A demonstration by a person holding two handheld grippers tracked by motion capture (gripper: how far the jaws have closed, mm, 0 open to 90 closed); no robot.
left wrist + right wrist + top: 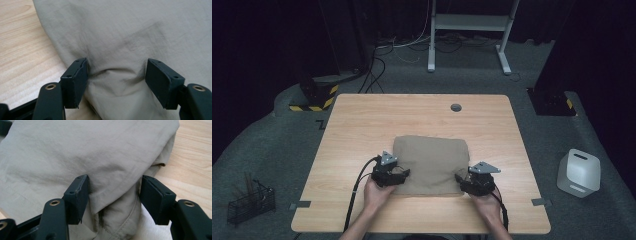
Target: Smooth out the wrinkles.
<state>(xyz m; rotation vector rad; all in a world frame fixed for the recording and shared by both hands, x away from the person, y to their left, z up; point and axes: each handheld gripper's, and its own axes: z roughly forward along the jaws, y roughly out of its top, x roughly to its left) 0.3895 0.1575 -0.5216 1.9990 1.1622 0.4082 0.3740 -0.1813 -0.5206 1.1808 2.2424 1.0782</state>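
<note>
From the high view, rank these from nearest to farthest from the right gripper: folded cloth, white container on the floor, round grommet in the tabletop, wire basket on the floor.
1. Folded cloth, right at the right gripper, at its near right corner.
2. Round grommet, toward the table's far edge.
3. White container, on the floor at right.
4. Wire basket, on the floor far left.

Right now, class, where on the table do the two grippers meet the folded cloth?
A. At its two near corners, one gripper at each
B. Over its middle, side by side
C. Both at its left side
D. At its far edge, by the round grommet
A: in the high view the left gripper sits at the cloth's near left corner and the right gripper at its near right corner, jaws spread around the fabric.
</note>
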